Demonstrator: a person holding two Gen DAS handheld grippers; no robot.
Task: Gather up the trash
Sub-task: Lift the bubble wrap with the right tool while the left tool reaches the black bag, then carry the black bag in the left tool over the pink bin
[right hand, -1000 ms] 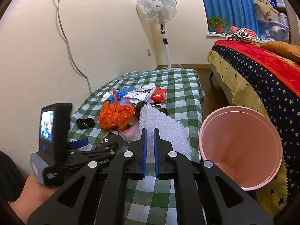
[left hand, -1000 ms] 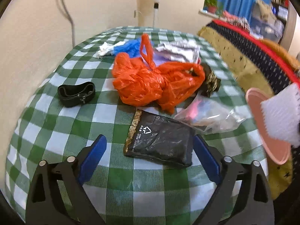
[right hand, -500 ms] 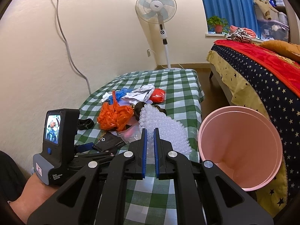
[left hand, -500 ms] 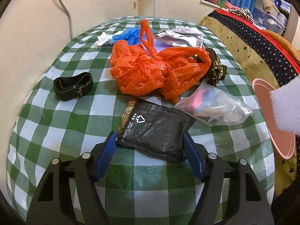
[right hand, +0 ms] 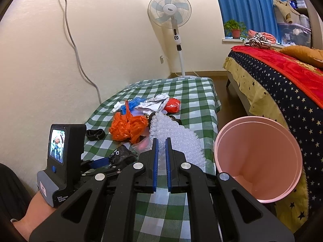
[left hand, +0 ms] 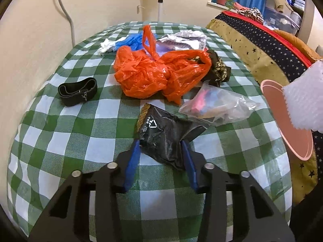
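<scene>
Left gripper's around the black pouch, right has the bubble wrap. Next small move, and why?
Probably finish closing the left gripper on the black pouch: its jaws are closing and the pouch already crumples between the blue pads, still lying on the checked tablecloth. Then lift. The right gripper holds bubble wrap beside the pink bin.

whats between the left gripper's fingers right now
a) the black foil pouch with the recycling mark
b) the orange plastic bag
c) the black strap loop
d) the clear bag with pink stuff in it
a: the left gripper has its jaws closing around the black foil pouch, which is crumpling between the blue pads, while the orange plastic bag, the strap loop and the clear bag lie farther off on the checked cloth.
</scene>
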